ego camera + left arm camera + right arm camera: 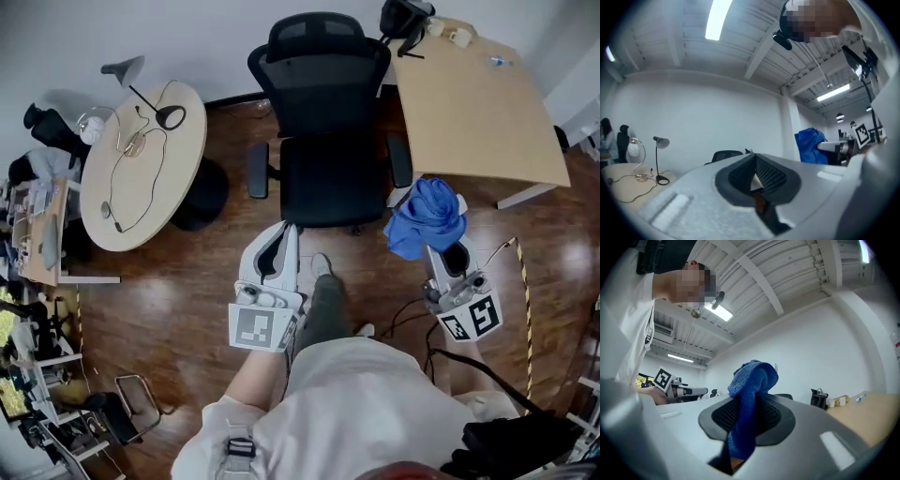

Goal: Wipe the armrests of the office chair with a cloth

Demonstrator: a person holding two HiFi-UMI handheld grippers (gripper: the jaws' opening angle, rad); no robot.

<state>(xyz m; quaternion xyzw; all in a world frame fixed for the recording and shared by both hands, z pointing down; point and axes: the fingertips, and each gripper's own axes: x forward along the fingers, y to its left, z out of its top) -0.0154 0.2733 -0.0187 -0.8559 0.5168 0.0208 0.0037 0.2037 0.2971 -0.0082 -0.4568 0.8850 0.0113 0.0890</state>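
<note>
Far left: a round desk [141, 169] on the wood floor [187, 281], with a lamp [155, 103] and a looped cable [117, 178] on top. Next, the left gripper [279, 246], held up in front of the body and pointing toward the chair [323, 141]; fingers [771, 173] clenched together with nothing between them, only a thin sliver of light at the ribbed pads in the left gripper view. Just right of it, a trouser leg [323, 305] and a shoe planted on the floor. Straight ahead, the black chair, facing this way with its back to the wall, seat bare, armrests [258, 171] on either side, both untouched. Further right, the blue cloth [427, 217], bunched and standing up out of the right gripper [448, 251]; fingers [776, 418] grasping it at the lower end, with the loose upper part flopping over above the pads in the right gripper view. Held in the air near the armrest on that side, in front of it and apart from it as far as the head view shows. Far right: a rectangular desk [478, 112] of pale wood against the wall, with a black bag [405, 17] at its back corner beside the chair's backrest.
</note>
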